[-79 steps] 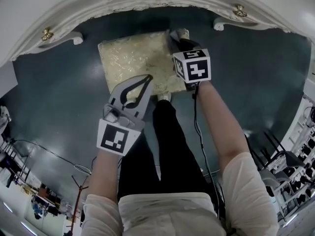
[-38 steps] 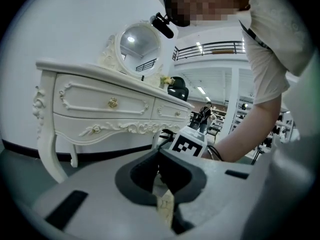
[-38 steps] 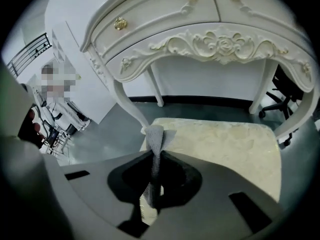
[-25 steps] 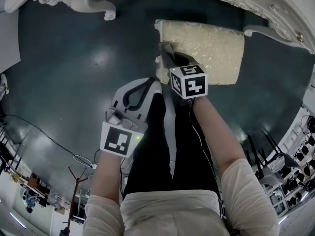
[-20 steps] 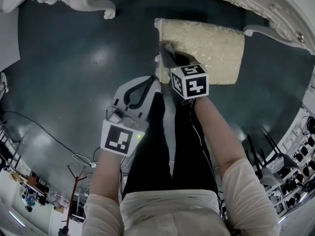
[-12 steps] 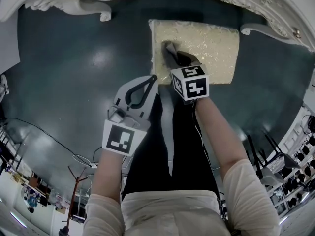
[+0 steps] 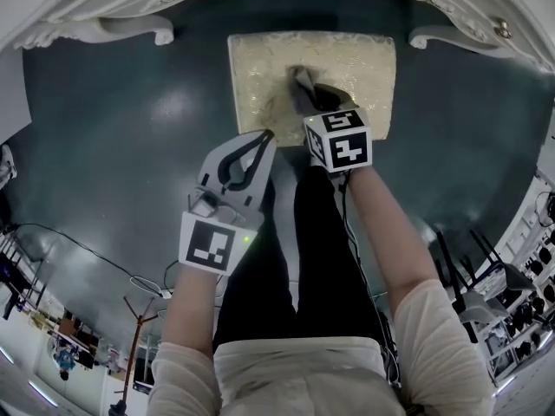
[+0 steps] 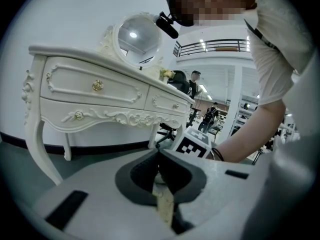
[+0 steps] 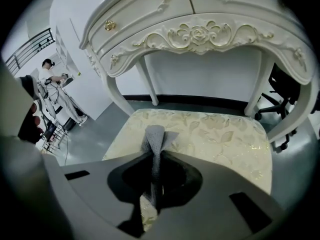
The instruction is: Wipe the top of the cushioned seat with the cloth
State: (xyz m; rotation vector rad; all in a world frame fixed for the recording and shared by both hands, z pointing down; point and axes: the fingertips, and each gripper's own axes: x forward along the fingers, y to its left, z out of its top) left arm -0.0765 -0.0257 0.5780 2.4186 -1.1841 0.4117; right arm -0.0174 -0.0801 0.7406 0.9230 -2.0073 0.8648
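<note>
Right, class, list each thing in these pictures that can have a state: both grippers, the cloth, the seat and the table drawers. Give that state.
left gripper: shut, nothing between its jaws.
right gripper: shut on the cloth.
cloth: bunched, pinched by one end, over the seat; contact cannot be told.
cushioned seat: standing upright, nothing lying on its top.
drawers: closed.

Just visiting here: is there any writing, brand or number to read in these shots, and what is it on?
No readable text anywhere.
Left marker cube on the left gripper: black-and-white squares, no letters.
Right marker cube on the right gripper: the same.
Cushioned seat, cloth, dressing table: ornament only, no print.
Far racks: too small to read.
</note>
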